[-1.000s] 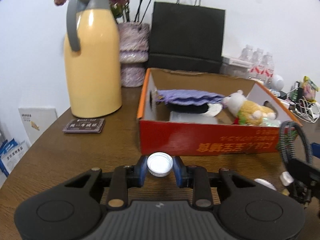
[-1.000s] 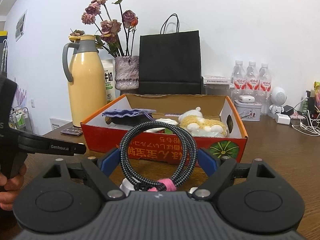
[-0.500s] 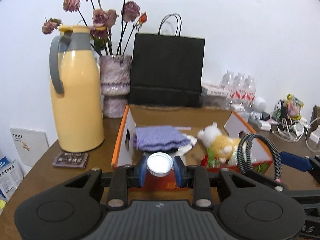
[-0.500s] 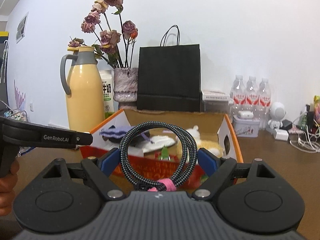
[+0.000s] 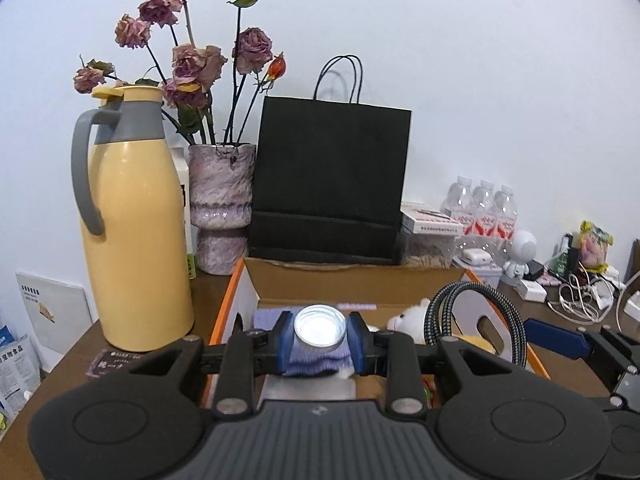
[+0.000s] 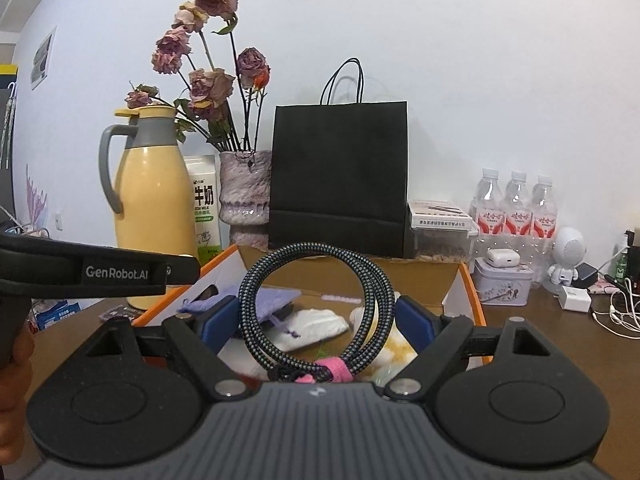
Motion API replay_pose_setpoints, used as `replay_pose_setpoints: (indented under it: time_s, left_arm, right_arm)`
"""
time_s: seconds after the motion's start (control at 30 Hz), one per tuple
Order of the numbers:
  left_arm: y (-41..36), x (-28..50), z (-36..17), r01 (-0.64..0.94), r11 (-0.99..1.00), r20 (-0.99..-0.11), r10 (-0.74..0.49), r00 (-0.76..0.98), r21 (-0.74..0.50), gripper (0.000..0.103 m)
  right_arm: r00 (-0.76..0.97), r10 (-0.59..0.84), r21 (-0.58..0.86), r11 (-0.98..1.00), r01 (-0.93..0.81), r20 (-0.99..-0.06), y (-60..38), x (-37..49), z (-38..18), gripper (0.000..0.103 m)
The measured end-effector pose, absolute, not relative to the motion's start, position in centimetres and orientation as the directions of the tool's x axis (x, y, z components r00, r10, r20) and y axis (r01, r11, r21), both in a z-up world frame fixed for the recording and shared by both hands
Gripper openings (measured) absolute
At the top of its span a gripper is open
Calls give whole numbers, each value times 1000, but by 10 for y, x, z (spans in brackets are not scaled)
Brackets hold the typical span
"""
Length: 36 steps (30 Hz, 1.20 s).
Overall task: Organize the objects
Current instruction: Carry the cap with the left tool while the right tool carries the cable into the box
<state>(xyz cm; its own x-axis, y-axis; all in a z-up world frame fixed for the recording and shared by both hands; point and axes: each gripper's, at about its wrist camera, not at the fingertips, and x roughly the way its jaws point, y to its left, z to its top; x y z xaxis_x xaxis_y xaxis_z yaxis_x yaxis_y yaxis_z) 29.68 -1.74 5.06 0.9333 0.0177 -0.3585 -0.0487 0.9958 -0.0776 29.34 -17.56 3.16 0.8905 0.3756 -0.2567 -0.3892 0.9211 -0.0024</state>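
Note:
A small round white cap (image 5: 319, 327) sits pinched between the blue pads of my left gripper (image 5: 320, 338), held above the open orange cardboard box (image 5: 240, 280). My right gripper (image 6: 316, 322) is shut on a coiled braided cable (image 6: 316, 304) bound with a pink tie (image 6: 330, 370), also over the box (image 6: 472, 300). The cable (image 5: 476, 320) and the right gripper's blue finger (image 5: 556, 342) show at the right of the left wrist view. Inside the box lie a purple cloth (image 6: 272, 304), a white pouch (image 6: 316, 322) and a plush toy (image 5: 408, 318).
Behind the box stand a yellow thermos (image 5: 132, 220), a vase of dried roses (image 5: 222, 208), a black paper bag (image 5: 328, 184) and a milk carton (image 6: 206, 208). Water bottles (image 6: 516, 208), a tin (image 6: 502, 280), a white figurine (image 6: 568, 256) and cables (image 6: 616, 312) crowd the right.
Both grippers have risen and moved toward the box with their loads; they now look down into it from above its front wall. The grips have not changed.

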Motion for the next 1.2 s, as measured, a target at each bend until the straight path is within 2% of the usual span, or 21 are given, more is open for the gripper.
replay_pose_setpoints:
  time_s: [0.5, 0.97, 1.0, 1.03, 1.07, 1.1, 1.13, 1.2]
  left_arm:
    - [-3, 376, 42, -33, 995, -376, -3, 927, -90, 27]
    - [-2, 419, 31, -37, 999, -428, 17, 904, -39, 28]
    - [-2, 420, 30, -40, 999, -431, 23, 902, -31, 32]
    - [-3, 421, 30, -45, 999, -433, 30, 901, -23, 46]
    - [-4, 422, 29, -50, 999, -435, 37, 900, -17, 58]
    - [-5, 423, 29, -54, 998, -436, 44, 899, -10, 85]
    - [-5, 424, 28, -59, 998, -437, 52, 898, -2, 103]
    - [-6, 423, 28, -64, 998, -428, 59, 902, 3, 103]
  right_arm:
    - [885, 370, -19, 920, -391, -283, -166, 367, 20, 85]
    - [852, 364, -29, 914, -404, -375, -159, 409, 9, 87]
    - [850, 361, -34, 914, -403, -384, -157, 410, 8, 89]
    - [851, 356, -42, 915, -402, -386, -156, 409, 8, 91]
    - [854, 349, -50, 916, -397, -386, -155, 408, 7, 100]
    - [858, 344, -57, 918, -393, -383, -154, 407, 7, 103]
    - [857, 342, -60, 917, -393, -386, -154, 407, 8, 103]
    - [853, 343, -50, 918, -392, -393, -156, 407, 7, 103]
